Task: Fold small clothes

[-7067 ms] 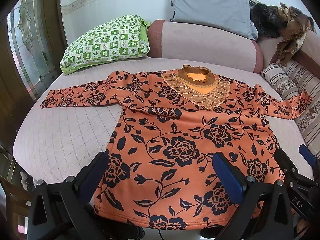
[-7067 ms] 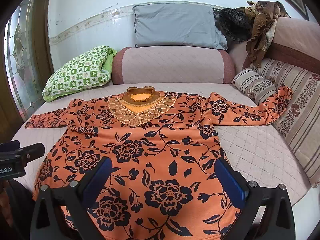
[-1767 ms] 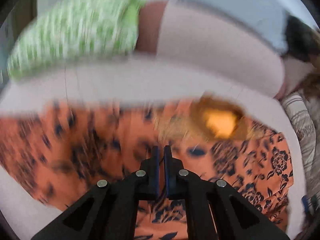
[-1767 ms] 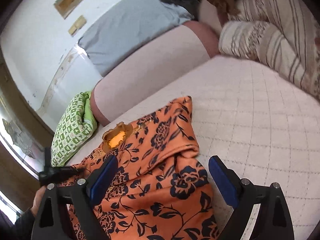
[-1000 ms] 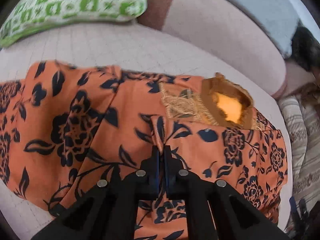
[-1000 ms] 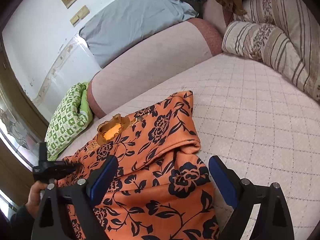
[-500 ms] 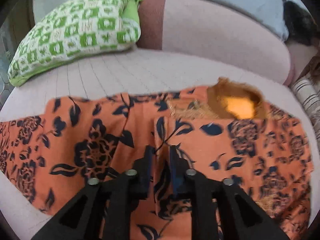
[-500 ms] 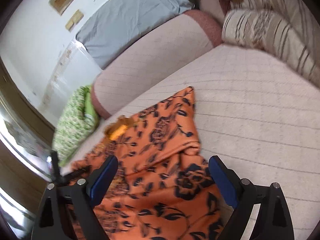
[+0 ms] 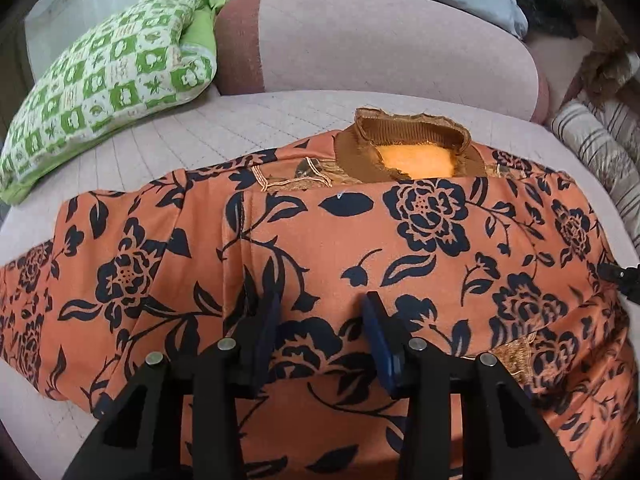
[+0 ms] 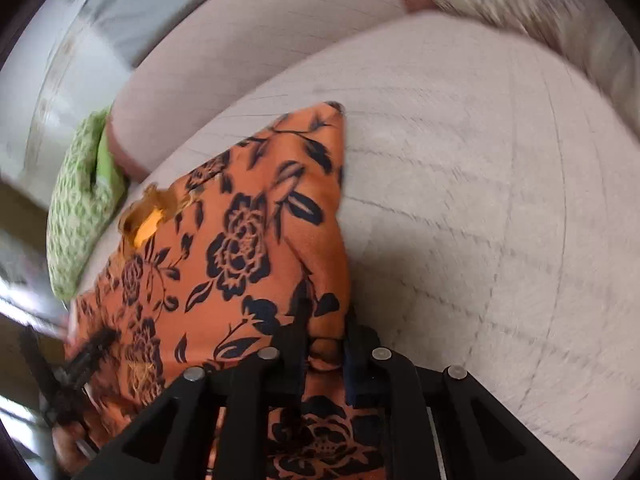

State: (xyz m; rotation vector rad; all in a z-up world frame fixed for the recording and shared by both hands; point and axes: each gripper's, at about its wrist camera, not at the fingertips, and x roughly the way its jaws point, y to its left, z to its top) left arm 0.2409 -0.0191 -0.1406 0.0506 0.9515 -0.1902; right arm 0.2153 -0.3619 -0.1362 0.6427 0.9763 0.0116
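An orange top with black flowers [image 9: 400,260] lies on the quilted bed, its brown collar [image 9: 416,156] at the far side and a sleeve folded across the chest. Low over that folded part hovers my left gripper [image 9: 322,304]; its jaws are opening and the pads stand clear of the cloth. In the right wrist view the top [image 10: 240,240] is blurred. My right gripper [image 10: 326,320] is closing on the top's right-hand edge, with a bunched fold of orange cloth pinched between the pads.
A green checked pillow [image 9: 108,80] lies at the back left, and a pink bolster [image 9: 380,52] runs along the back. Striped cushions [image 9: 600,140] stand at the right. Pale quilted bed surface [image 10: 480,200] stretches to the right of the top.
My left gripper went from shut to parted, releasing the folded sleeve and shifting over the chest. My right gripper dropped onto the top's right edge and closed from wide open.
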